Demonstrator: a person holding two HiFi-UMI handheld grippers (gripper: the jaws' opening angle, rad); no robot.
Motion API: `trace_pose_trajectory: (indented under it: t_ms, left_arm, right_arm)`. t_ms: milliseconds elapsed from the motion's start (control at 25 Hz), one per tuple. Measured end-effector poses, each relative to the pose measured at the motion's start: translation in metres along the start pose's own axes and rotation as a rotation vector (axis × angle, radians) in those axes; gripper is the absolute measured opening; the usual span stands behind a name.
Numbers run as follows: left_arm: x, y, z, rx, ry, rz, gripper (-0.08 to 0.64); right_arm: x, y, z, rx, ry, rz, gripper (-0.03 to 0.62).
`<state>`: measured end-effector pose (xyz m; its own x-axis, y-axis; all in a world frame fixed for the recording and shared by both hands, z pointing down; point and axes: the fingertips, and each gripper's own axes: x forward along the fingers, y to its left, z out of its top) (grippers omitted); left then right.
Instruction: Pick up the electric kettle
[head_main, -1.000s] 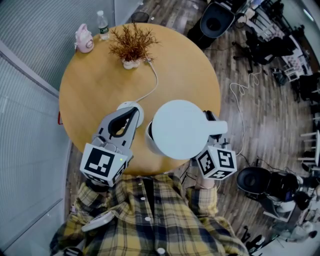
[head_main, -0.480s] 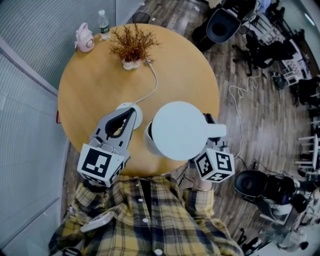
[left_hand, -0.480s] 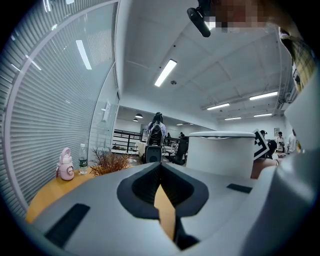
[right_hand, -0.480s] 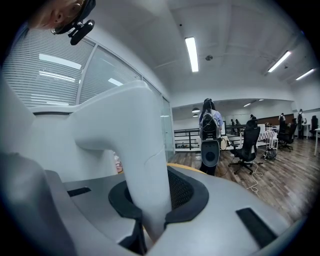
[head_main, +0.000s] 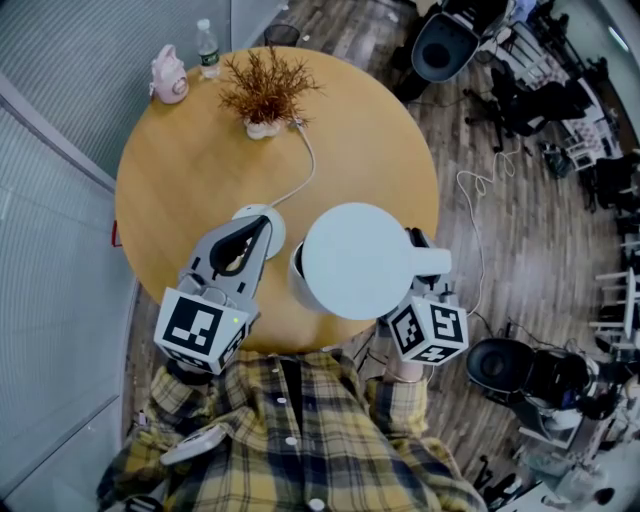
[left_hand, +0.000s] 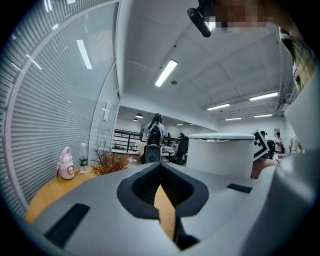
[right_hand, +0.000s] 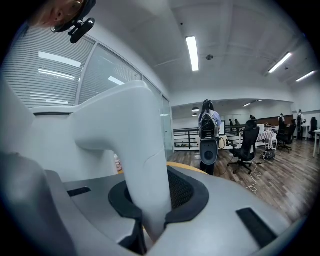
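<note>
The white electric kettle (head_main: 355, 260) shows from above as a round lid over the near edge of the round wooden table (head_main: 190, 160). My right gripper (head_main: 420, 250) is shut on the kettle's handle (right_hand: 142, 150), which stands upright between its dark pads in the right gripper view. My left gripper (head_main: 266, 226) is shut with nothing in it, its tips over the kettle's white round base (head_main: 252, 214). In the left gripper view the kettle body (left_hand: 220, 155) stands to the right of the closed left gripper (left_hand: 159, 172).
A white cord (head_main: 303, 165) runs from the base to a dried plant in a white pot (head_main: 264, 92). A pink bottle (head_main: 168, 77) and a water bottle (head_main: 206, 50) stand at the table's far left. Office chairs (head_main: 440, 45) stand on the wood floor beyond.
</note>
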<state>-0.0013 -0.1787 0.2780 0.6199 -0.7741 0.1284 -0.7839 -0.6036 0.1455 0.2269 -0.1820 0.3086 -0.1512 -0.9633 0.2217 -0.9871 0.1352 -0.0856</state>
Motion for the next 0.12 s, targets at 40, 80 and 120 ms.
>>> trace_pose_trajectory:
  t_ms: [40, 80, 120]
  left_arm:
    - [0.0005, 0.001, -0.0002, 0.001, 0.0, -0.001, 0.003]
    - [0.0011, 0.0021, -0.0003, 0.001, 0.0, -0.003, 0.003]
    - [0.0017, 0.0031, -0.0003, 0.002, 0.0, -0.005, 0.003]
  right_arm:
    - [0.0008, 0.0007, 0.0003, 0.002, -0.001, 0.0, 0.064]
    - [0.0017, 0.0013, 0.0006, 0.004, -0.001, 0.0, 0.064]
    - [0.0026, 0.0019, 0.001, 0.007, -0.002, 0.001, 0.064]
